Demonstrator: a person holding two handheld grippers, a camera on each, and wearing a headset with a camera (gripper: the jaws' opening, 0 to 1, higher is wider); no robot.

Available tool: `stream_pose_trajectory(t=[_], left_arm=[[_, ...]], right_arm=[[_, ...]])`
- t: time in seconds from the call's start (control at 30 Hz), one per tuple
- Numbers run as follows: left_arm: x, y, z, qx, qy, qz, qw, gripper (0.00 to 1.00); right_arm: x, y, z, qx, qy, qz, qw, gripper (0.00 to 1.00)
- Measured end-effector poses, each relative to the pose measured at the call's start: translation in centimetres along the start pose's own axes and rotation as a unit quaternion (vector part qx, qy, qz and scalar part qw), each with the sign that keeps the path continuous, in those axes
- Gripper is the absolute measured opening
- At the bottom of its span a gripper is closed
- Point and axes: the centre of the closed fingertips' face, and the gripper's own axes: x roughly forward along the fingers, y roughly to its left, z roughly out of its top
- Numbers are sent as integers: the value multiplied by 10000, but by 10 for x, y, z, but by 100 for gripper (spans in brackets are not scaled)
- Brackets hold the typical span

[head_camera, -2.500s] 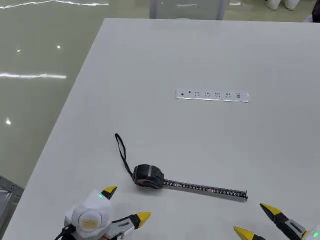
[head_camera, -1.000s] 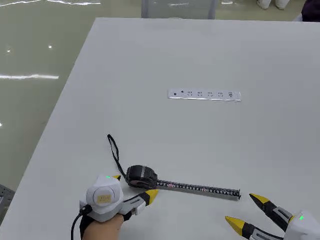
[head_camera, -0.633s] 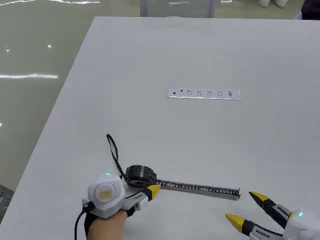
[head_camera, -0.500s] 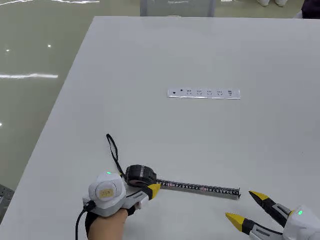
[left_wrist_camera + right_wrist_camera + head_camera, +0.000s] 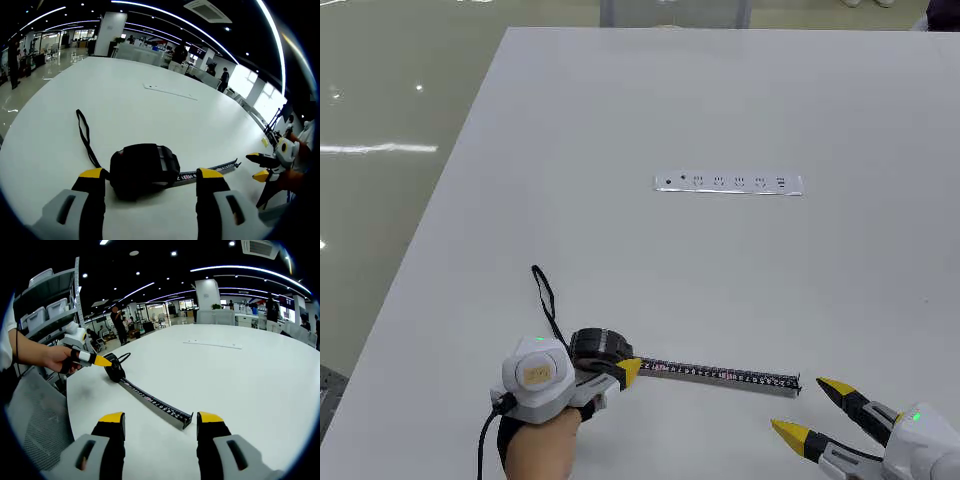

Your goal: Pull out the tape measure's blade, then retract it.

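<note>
A black tape measure case (image 5: pixel 598 346) lies on the white table (image 5: pixel 720 90) with its strap (image 5: pixel 544 298) trailing to the far left. Its blade (image 5: pixel 720 375) is pulled out to the right and lies flat. My left gripper (image 5: pixel 597 362) is open, its jaws straddling the case (image 5: pixel 145 169) with a small gap on each side. My right gripper (image 5: pixel 812 408) is open just short of the blade's end hook (image 5: pixel 186 419), with nothing between its jaws. The right gripper view also takes in the case (image 5: pixel 114 371) and the left gripper (image 5: pixel 92 359) at the blade's far end.
A white power strip (image 5: pixel 728 183) lies flat in the middle of the table, beyond the tape. The table's left edge (image 5: pixel 450 180) drops to a glossy floor. A grey mesh chair (image 5: pixel 35 410) stands by the near edge.
My left gripper has moved forward to the tape case, and its jaws now sit on either side of it. The right gripper stays near the blade's end. The blade's length looks unchanged.
</note>
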Motion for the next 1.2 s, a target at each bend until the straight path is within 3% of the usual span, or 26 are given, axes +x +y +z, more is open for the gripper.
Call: stream_pose_trajectory(t=[0.1, 0.47, 1.2], left_arm=[[2, -2, 0, 83, 25, 12, 10000, 72], [6, -4, 0, -108, 45, 75, 9999, 73], [9, 1, 0, -196, 91, 387, 9990, 69]], right_arm=[[1, -2, 1, 44, -22, -7, 10000, 57], [8, -4, -4, -18, 63, 152, 9999, 57], [17, -13, -11, -197, 115, 329, 9992, 54]])
